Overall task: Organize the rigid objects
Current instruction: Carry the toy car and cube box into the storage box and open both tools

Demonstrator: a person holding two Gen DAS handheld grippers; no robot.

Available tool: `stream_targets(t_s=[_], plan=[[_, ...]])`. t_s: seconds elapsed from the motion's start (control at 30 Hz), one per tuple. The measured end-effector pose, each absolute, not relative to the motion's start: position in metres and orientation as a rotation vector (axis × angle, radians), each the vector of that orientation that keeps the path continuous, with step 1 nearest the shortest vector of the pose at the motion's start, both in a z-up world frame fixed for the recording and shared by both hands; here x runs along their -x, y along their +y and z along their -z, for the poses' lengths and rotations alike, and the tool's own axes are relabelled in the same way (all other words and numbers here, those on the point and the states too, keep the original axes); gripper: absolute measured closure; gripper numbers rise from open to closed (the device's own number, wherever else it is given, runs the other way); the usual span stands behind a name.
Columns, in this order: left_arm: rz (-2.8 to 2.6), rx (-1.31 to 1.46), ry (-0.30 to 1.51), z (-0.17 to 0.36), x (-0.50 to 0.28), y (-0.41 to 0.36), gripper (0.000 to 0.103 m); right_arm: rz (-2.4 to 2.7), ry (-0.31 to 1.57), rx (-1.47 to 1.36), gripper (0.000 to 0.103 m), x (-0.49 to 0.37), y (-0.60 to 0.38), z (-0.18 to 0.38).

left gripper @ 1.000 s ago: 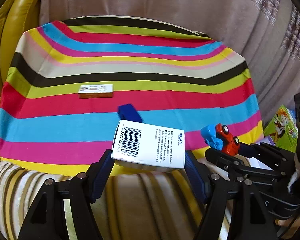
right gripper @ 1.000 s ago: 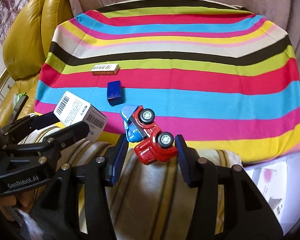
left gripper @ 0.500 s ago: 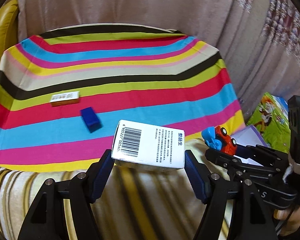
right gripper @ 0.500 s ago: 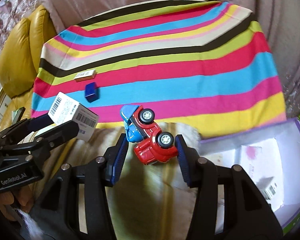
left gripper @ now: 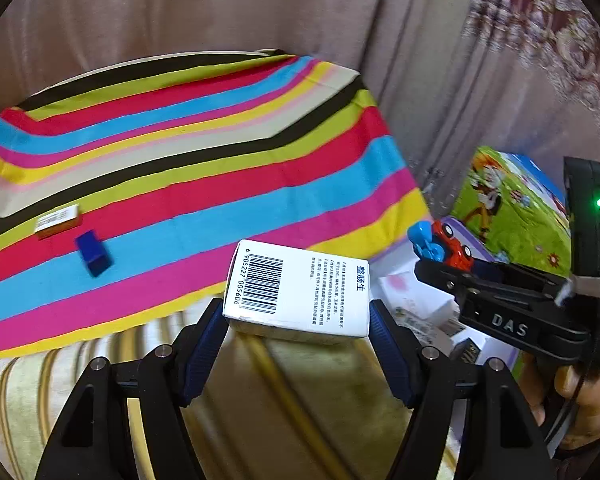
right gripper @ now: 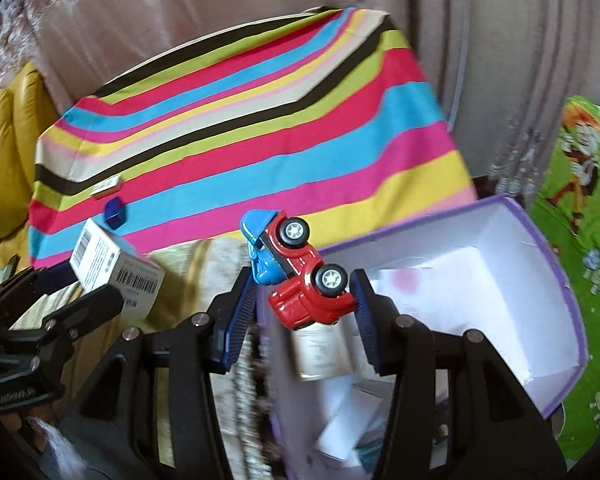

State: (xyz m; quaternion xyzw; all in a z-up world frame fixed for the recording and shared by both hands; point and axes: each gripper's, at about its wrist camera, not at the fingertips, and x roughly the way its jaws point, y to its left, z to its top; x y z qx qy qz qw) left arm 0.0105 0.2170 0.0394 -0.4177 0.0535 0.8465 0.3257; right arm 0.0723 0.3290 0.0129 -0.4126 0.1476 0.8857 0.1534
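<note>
Claws have swung right: my right claw (right gripper: 303,296) grips the toy car (right gripper: 298,270) over the purple box (right gripper: 556,280), my left claw (left gripper: 298,326) clamps the white carton (left gripper: 300,288).

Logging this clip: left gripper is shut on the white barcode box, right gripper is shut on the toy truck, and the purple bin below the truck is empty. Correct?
Not quite: the purple bin is not empty. The right wrist view shows a can and small boxes inside. The left gripper does clamp the white barcode box, and the right gripper the toy truck.
</note>
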Motion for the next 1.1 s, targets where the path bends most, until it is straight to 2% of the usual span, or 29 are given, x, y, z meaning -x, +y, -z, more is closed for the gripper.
stream_targets(t_s=[0.33, 0.87, 0.9, 0.97, 1.1], plan=[[-2.132, 1.067, 0.194, -0.037, -0.026, 0.254, 0.032, -2.431, 0.433, 1.104, 0.051, -0.1, 0.361, -0.016], [-2.018, 1.052, 0.157, -0.037, -0.032, 0.293, 0.029, -2.303, 0.442, 0.983, 0.05, -0.124, 0.393, -0.029], [-2.019, 1.053, 0.158, -0.037, -0.032, 0.293, 0.029, -2.298, 0.446, 0.982, 0.048, -0.124, 0.394, -0.03], [-2.021, 1.051, 0.153, -0.037, -0.032, 0.292, 0.028, -2.29, 0.456, 0.979, 0.035, -0.125, 0.395, -0.03], [-2.041, 1.042, 0.138, -0.04, -0.03, 0.286, 0.023, -2.29, 0.461, 0.973, 0.03, -0.125, 0.393, -0.03]])
